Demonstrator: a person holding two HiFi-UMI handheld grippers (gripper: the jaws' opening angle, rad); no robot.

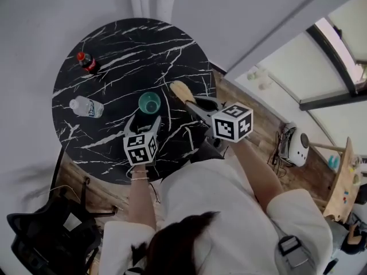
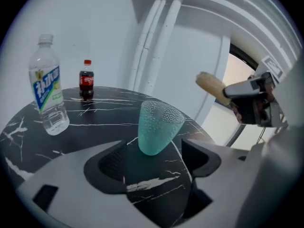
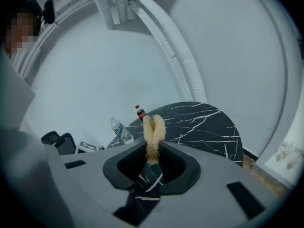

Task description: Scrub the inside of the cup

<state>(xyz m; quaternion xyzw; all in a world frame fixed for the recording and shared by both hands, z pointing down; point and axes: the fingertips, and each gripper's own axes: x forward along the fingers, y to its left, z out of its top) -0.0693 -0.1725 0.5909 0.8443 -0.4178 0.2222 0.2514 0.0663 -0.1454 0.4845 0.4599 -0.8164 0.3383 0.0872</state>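
Note:
A teal, bumpy glass cup [image 1: 149, 102] [image 2: 159, 125] stands upright on the round black marble table [image 1: 114, 39]. My left gripper [image 1: 145, 122] [image 2: 154, 158] is just on the near side of it. Its jaws are open wide on either side of the cup's base, and neither pad touches it. To the right of the cup, my right gripper [image 1: 198, 107] [image 3: 151, 163] is shut on the handle of a brush. The brush's tan fibre head [image 1: 182, 90] [image 3: 154, 129] [image 2: 212, 85] sticks out ahead of the jaws, above the table and to the right of the cup.
A clear water bottle [image 1: 86, 106] [image 2: 47, 87] and a small cola bottle [image 1: 87, 62] [image 2: 86, 85] stand on the left part of the table. A black chair [image 1: 46, 234] is at the lower left. Wooden floor [image 1: 269, 125] runs along the table's right side.

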